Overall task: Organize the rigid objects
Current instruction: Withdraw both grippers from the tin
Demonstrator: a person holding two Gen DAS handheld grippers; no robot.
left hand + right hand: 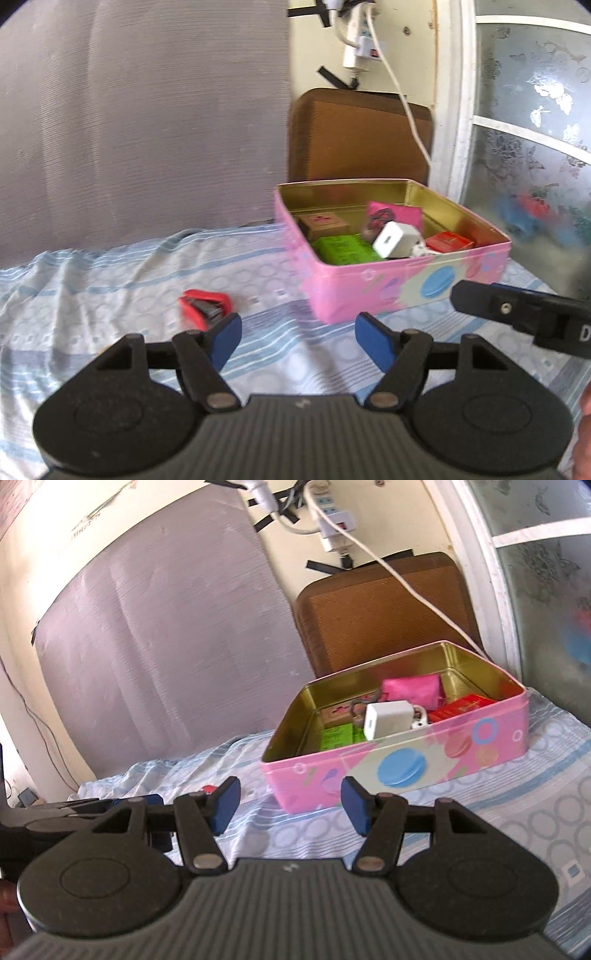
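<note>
A bedroom in a home. A bed sheet (110,280) in pale blue stripes and circles covers the bed across the lower frame. At 12 o'clock, a white power strip (360,48) hangs taped to a cream wall. At 3 o'clock stands a window (532,122) of frosted, floral-patterned glass. A brown cushioned headboard (354,136) rises behind a pink tin (388,280) of small household odds and ends.

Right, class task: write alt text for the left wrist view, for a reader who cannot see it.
An open left gripper hovers over a blue patterned bedsheet, empty. A small red stapler lies just ahead to its left; a pink tin holding small boxes and a white charger stands ahead to its right.
</note>
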